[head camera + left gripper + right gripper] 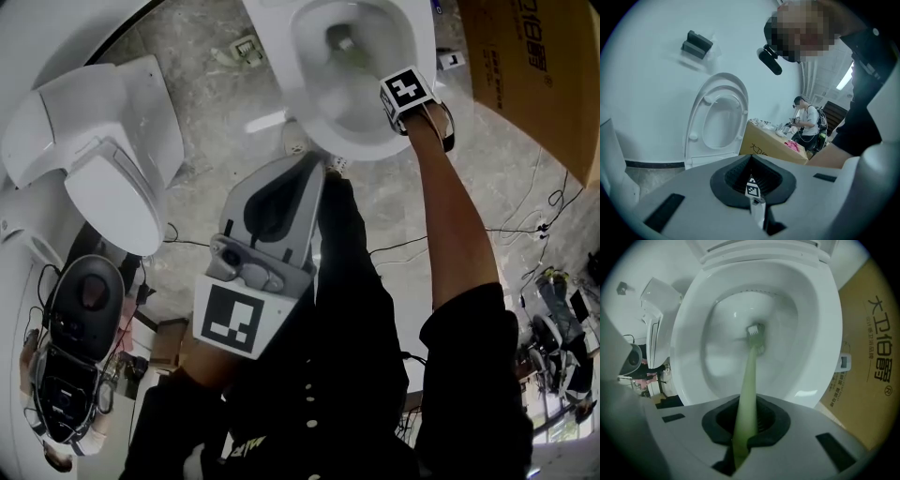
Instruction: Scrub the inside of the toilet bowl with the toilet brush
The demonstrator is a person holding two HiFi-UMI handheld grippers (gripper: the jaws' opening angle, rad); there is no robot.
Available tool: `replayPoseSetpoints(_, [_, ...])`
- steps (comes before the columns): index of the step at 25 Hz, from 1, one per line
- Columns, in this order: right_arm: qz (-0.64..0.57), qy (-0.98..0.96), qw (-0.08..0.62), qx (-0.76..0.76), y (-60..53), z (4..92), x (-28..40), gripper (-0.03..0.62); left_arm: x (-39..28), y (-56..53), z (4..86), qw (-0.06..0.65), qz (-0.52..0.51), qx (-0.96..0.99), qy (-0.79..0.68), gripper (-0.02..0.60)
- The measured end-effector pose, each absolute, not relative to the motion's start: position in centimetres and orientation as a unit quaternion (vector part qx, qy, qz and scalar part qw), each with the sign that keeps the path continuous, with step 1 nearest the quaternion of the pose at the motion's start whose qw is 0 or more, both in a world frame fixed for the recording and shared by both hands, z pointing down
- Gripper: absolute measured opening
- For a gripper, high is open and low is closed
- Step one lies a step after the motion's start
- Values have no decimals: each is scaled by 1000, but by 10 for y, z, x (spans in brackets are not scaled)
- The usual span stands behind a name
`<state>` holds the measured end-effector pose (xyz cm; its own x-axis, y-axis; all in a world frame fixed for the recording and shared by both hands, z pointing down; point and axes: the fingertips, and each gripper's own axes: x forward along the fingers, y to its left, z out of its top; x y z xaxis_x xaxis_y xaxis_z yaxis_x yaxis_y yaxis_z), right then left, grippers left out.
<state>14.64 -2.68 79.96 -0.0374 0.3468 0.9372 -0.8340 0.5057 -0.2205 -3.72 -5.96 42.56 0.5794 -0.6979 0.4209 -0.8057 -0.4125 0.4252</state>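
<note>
The white toilet bowl (352,84) stands at the top of the head view and fills the right gripper view (693,357). My right gripper (745,427) is shut on the pale green handle of the toilet brush (749,376). The brush's white head (756,331) rests against the inner wall deep in the bowl. In the head view the right gripper (389,80) hangs over the bowl's right rim. My left gripper (314,173) is held back in front of the person's body with its jaws together and nothing between them. It (752,187) points up toward a wall.
A second white toilet (103,159) stands at the left. A big cardboard box (534,66) lies right of the bowl, also seen from the right gripper (874,357). Cables (525,225) cross the stone floor. A raised seat lid (717,122) and a standing person (806,122) show in the left gripper view.
</note>
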Motion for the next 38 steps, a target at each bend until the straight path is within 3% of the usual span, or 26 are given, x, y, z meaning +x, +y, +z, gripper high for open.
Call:
replayPoseSetpoints(13, [493,-547,647,198,9,800,133,34,-34,-66,422,301,86,839,-446,26])
replayPoseSetpoints(30, [564,-581,524,263,-9,803,74,34,-32,-76,428,303,92,837,-445,26])
replayPoseSetpoints(38, [559,-597,504,279,-36,804,72,35,-33,-71,433,302,96,836,-448,26])
